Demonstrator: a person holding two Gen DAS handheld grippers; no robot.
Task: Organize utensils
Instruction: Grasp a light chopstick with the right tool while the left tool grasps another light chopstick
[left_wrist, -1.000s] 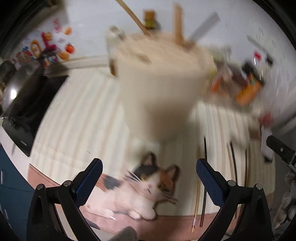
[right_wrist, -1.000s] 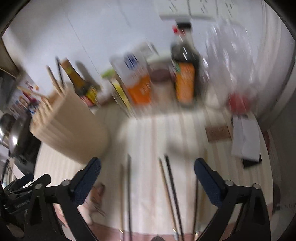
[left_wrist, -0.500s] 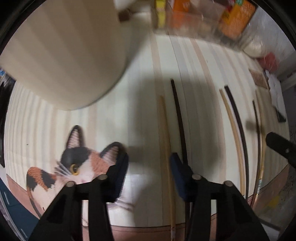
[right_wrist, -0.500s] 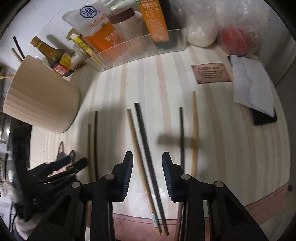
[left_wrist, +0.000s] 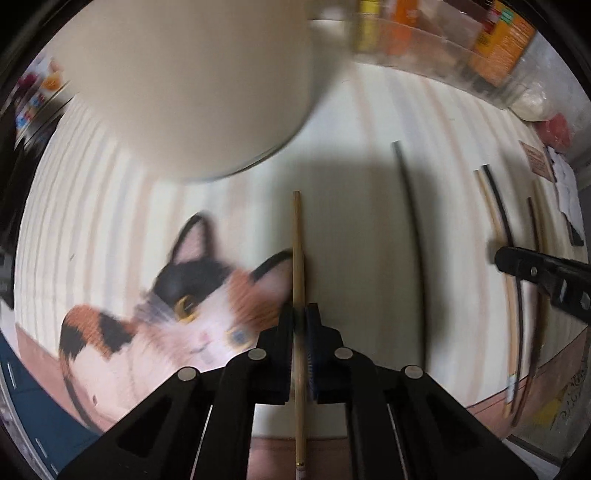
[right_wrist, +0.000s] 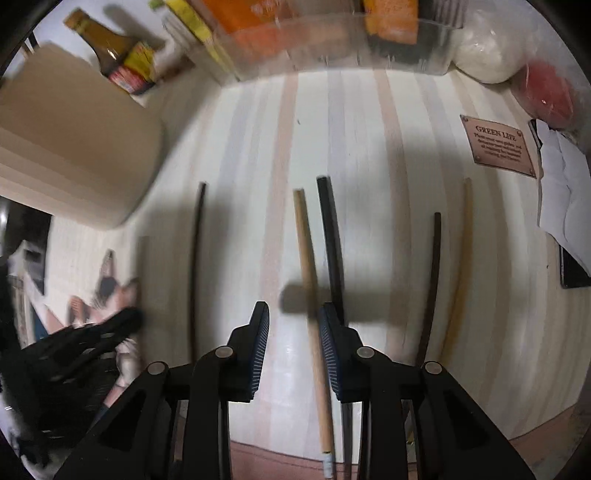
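Several chopsticks lie side by side on a striped mat (right_wrist: 369, 147). My left gripper (left_wrist: 300, 325) points straight down and is shut on a light bamboo chopstick (left_wrist: 296, 236) beside the cat picture. My right gripper (right_wrist: 293, 332) is closing. A second light chopstick (right_wrist: 306, 251) lies between its jaws, close to the right finger (right_wrist: 328, 332), with a gap on the left side. A black chopstick (right_wrist: 330, 229) runs just outside that finger. The beige utensil holder (left_wrist: 184, 85) stands behind, to the left.
Loose chopsticks: a dark one (right_wrist: 195, 258) to the left, a dark one (right_wrist: 432, 277) and a pale one (right_wrist: 461, 251) to the right. A sauce bottle (right_wrist: 118, 59) and a clear tray of packets (right_wrist: 332, 48) line the back. A plaque (right_wrist: 498, 146), paper (right_wrist: 561, 192) and a phone (right_wrist: 574, 269) lie right.
Both grippers came down from the holder's height to the mat. The left jaws went from wide open to shut on the light chopstick. The right jaws narrowed around another light chopstick.
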